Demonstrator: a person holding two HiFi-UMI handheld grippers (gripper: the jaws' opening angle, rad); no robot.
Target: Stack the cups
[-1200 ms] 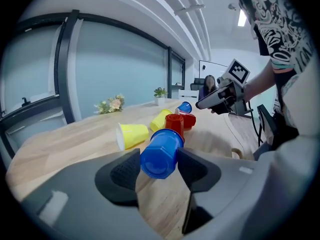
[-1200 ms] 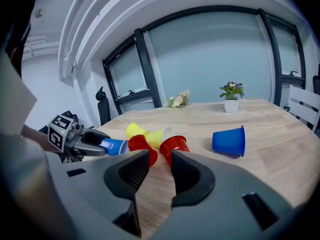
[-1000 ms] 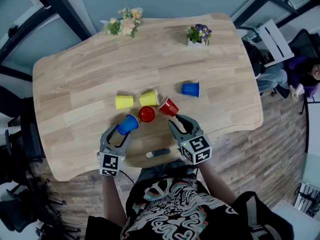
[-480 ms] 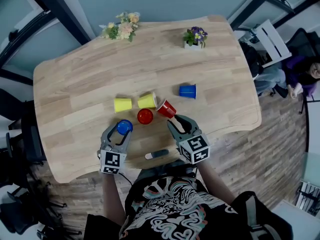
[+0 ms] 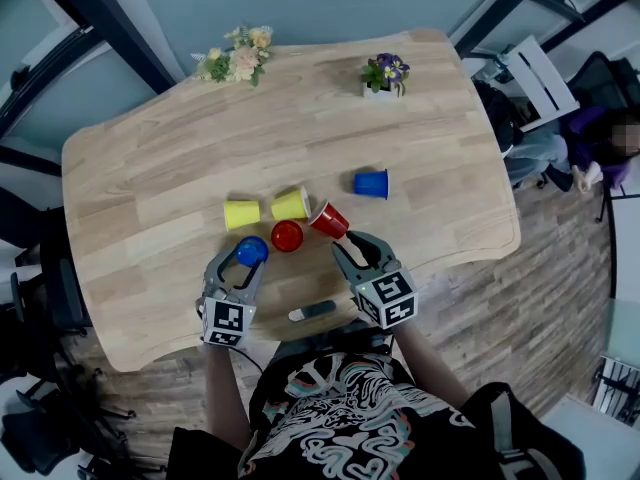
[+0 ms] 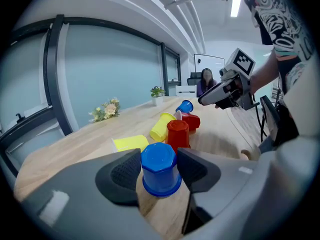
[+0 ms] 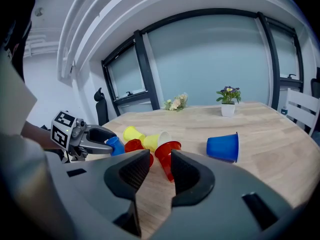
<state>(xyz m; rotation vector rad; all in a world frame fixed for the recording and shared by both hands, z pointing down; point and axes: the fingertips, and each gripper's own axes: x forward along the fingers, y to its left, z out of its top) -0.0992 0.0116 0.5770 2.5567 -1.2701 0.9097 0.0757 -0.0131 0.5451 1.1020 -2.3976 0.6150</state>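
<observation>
A blue cup [image 6: 160,169] stands bottom up on the table, and my left gripper [image 6: 159,159] is shut on it, with both pads against its sides. In the head view this blue cup [image 5: 250,251] sits just left of a red cup [image 5: 287,235] that is also bottom up. Lying on their sides beyond are two yellow cups [image 5: 242,214] [image 5: 290,205], a red cup [image 5: 328,220] and a second blue cup [image 5: 371,183]. My right gripper [image 5: 352,245] hovers open just short of the lying red cup [image 7: 167,156], with nothing between its jaws.
A small dark and white pen-like thing [image 5: 313,310] lies near the table's front edge, between my hands. A bunch of flowers [image 5: 235,58] and a potted plant [image 5: 385,71] stand at the far edge. A white chair [image 5: 535,73] and a seated person are off to the right.
The blue cup in my left gripper has turned from lying tilted on its side to standing bottom up on the table. My right gripper has stayed where it was.
</observation>
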